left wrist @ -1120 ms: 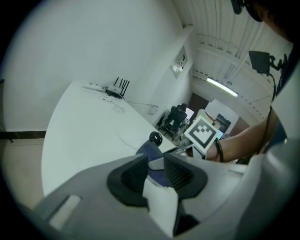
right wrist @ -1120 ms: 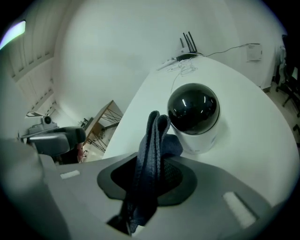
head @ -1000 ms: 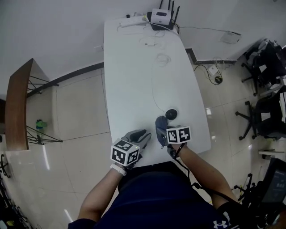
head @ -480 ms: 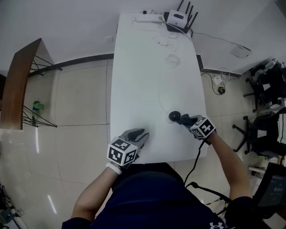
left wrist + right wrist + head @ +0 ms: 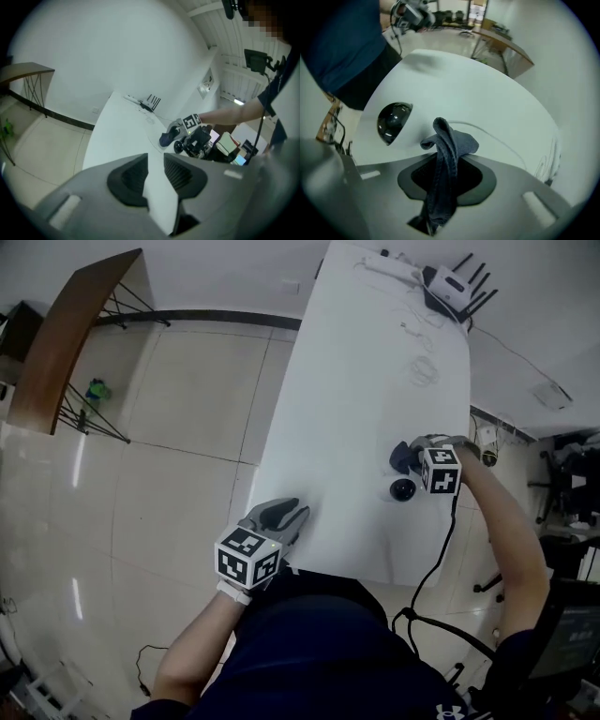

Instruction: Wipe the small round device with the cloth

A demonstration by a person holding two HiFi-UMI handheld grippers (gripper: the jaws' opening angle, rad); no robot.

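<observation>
The small round black device (image 5: 403,489) sits on the white table (image 5: 356,381) near its right front corner, with a thin white cable leading away from it. My right gripper (image 5: 417,456) hangs just beyond the device, pointing down, shut on a dark blue-grey cloth (image 5: 401,457). In the right gripper view the cloth (image 5: 446,154) bunches up between the jaws, and the device (image 5: 393,121) lies to their left, apart from the cloth. At the table's near edge my left gripper (image 5: 284,513) stands open. Only bare table shows through the gap of the left gripper (image 5: 155,173).
A white router (image 5: 450,282) with black antennas and a power strip (image 5: 389,265) stand at the table's far end, with coiled white cable (image 5: 424,367) nearby. A wooden side table (image 5: 70,329) stands on the tiled floor at the left. Office chairs crowd the right.
My right gripper has carried the cloth from the near left of the device round its right side to just beyond it, rolling as it went. The left gripper stays by the near edge.
</observation>
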